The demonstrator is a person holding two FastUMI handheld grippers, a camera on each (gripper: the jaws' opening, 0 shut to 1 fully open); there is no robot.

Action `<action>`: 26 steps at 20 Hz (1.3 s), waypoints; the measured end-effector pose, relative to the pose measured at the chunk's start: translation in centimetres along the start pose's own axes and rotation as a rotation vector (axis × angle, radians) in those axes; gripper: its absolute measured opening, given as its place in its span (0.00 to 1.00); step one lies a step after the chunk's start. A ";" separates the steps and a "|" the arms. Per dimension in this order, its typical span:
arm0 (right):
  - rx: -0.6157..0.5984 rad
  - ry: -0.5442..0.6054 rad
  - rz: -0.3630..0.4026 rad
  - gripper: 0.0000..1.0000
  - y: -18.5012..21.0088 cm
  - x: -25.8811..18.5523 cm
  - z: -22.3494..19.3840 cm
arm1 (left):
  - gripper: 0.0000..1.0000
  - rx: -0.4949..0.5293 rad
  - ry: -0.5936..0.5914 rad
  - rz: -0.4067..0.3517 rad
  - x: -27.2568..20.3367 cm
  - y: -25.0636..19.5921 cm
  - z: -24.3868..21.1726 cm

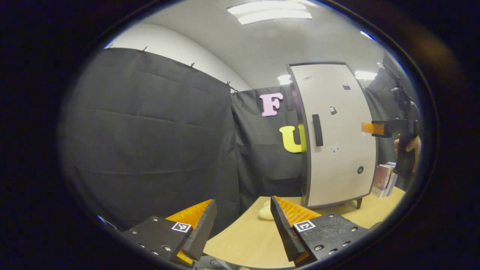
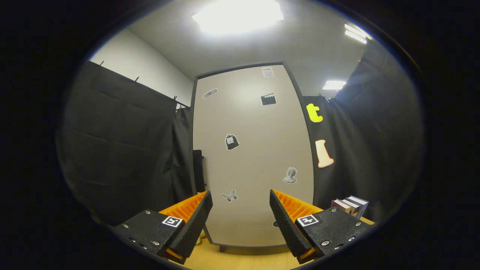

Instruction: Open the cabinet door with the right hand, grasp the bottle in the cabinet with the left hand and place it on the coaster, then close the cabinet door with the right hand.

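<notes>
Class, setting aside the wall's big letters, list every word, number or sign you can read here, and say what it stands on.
cabinet door: no readable words; its stickers are pictures, any print on them too small to read.
books beside the cabinet: spines too small to read.
square markers on the left gripper and right gripper: coded patterns, no letters.
</notes>
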State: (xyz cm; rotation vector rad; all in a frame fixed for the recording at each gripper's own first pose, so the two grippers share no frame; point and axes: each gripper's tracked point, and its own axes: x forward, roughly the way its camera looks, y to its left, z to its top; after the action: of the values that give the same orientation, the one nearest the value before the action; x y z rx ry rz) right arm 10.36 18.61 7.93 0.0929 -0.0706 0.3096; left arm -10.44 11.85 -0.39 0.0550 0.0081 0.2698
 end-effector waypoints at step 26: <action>-0.087 0.127 -0.024 0.45 10.8 18.6 -2.4 | 0.88 -0.023 0.029 0.114 1.8 11.5 -2.6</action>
State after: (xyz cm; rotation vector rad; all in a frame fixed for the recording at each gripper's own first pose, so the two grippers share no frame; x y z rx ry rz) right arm 24.86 34.72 7.93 -0.0124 0.0424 0.2878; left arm -11.83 23.56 -2.38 0.0287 0.0310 0.3851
